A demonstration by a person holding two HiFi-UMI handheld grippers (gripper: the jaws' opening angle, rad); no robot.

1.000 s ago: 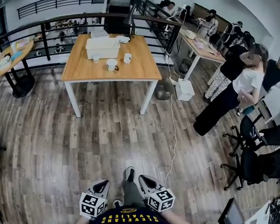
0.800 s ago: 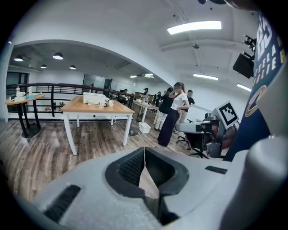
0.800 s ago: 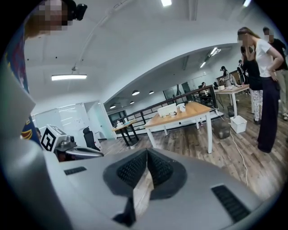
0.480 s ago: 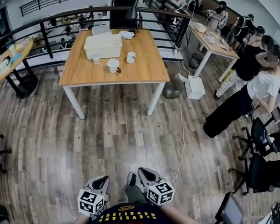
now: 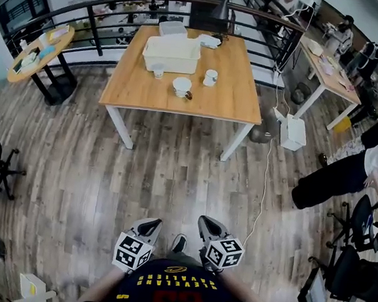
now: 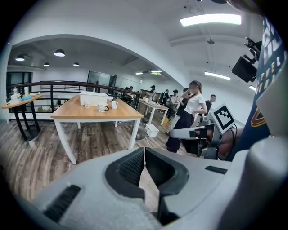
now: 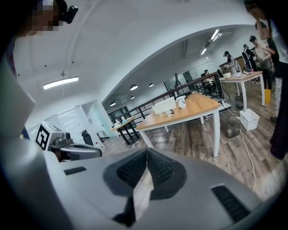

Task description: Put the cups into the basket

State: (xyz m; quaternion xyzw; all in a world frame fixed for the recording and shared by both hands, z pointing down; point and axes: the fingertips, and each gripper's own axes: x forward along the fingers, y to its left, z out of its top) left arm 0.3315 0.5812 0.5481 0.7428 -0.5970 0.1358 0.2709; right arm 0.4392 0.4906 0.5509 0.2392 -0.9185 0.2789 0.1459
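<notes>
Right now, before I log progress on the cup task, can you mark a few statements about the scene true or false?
1. The left gripper and the right gripper are both shut with nothing between their jaws. True.
2. The cups lie inside the basket. False: they stand on the table, on the basket's near side.
3. The basket sits on the wooden table. True.
4. The left gripper touches a cup. False: it hangs over the floor, far short of the table.
</notes>
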